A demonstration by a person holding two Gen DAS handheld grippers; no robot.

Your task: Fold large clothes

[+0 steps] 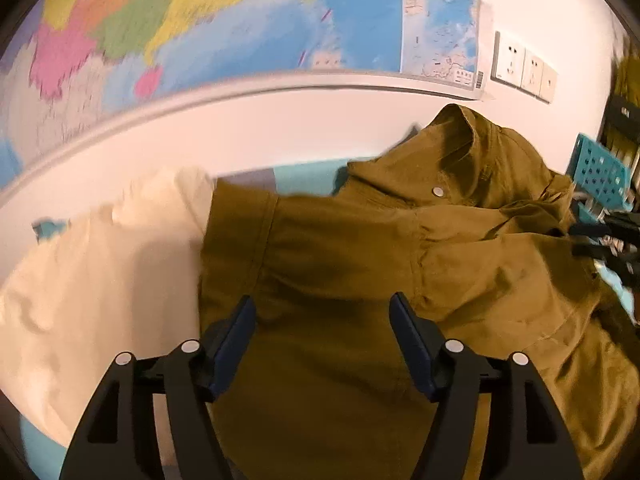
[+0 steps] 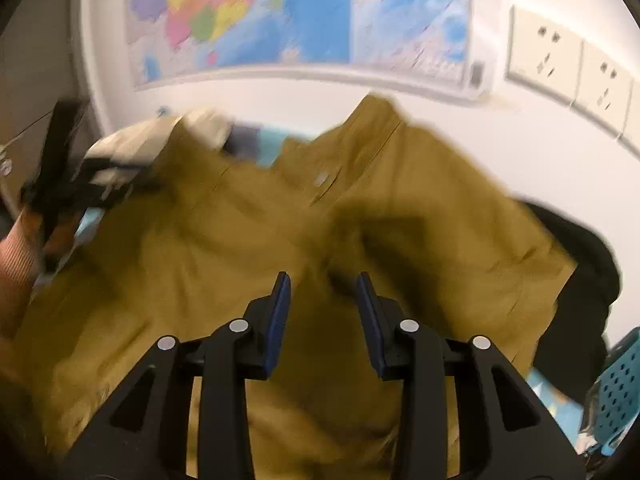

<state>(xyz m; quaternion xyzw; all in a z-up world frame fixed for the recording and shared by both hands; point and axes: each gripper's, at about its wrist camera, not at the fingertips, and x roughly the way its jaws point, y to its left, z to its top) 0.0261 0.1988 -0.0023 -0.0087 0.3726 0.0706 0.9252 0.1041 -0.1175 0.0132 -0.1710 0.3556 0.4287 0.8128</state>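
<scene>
Two grippers hover over one olive-brown jacket (image 1: 360, 248). Left wrist view: the left gripper (image 1: 322, 312) stands wide apart, holding nothing, above the matte woven jacket, which lies rumpled with one round metal snap (image 1: 438, 191); a cream cloth (image 1: 92, 280) lies touching its left edge. The wall map (image 1: 240, 20) has print too blurred to read. Right wrist view: the right gripper (image 2: 323, 290) is partly spread and empty over the jacket (image 2: 224, 248); a perforated blue basket (image 2: 620, 392) sits at right.

Both wrist views look forward and down along their fingers, close over the jacket (image 1: 360, 264), facing the wall with the map (image 1: 240, 20). Both share the jacket (image 2: 240, 240), map (image 2: 280, 12) and sockets (image 2: 560, 64).
</scene>
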